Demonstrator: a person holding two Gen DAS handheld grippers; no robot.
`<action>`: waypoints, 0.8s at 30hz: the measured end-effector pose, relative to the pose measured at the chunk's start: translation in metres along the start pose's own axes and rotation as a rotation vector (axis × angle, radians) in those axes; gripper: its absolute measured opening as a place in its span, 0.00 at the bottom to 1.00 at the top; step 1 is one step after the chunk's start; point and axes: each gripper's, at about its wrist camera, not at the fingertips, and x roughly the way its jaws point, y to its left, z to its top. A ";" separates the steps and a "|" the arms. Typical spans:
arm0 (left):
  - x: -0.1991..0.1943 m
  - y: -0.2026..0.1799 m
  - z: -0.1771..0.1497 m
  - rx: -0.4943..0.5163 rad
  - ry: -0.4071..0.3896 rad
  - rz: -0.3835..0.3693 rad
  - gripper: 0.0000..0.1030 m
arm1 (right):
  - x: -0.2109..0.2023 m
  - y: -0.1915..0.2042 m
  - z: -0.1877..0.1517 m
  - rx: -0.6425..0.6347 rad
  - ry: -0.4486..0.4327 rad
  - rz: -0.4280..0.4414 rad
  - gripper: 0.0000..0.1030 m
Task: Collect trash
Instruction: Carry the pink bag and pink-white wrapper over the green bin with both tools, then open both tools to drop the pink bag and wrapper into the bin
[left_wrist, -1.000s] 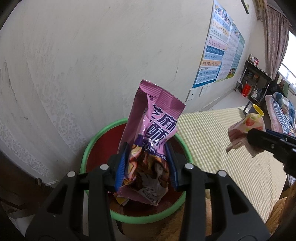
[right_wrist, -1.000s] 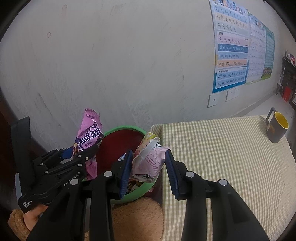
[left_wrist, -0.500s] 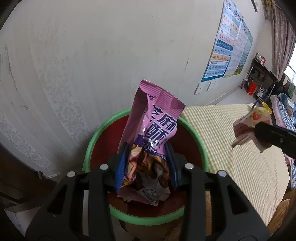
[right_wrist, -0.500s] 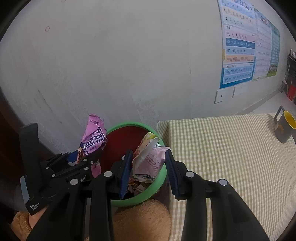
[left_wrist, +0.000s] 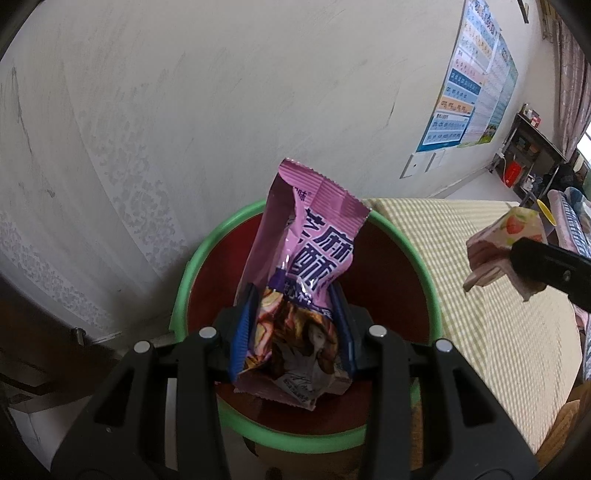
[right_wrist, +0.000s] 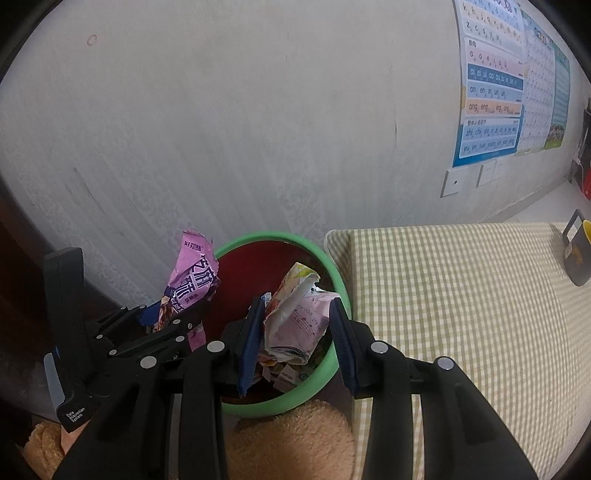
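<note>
Over green-rimmed bin, purple wrapper clamped, wall close

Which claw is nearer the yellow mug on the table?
Right. The right claw holds a wrapper at the bin's table-side rim; the left claw is over the bin's far side, away from the mug.

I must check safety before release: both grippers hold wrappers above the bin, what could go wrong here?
1. The crumpled pale pink wrapper in the right gripper hangs near the green-rimmed red bin's table-side edge; it may fall outside.
2. The tall purple snack bag in the left gripper may catch on the rim.
</note>
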 end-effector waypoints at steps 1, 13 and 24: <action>0.001 0.001 0.000 -0.001 0.002 0.001 0.37 | 0.001 0.000 0.000 0.000 0.003 0.001 0.35; 0.017 0.006 -0.008 -0.009 0.044 0.008 0.37 | 0.022 0.000 -0.001 0.014 0.042 0.013 0.35; 0.026 0.001 -0.009 0.012 0.063 -0.006 0.38 | 0.027 -0.003 -0.002 0.024 0.049 0.021 0.35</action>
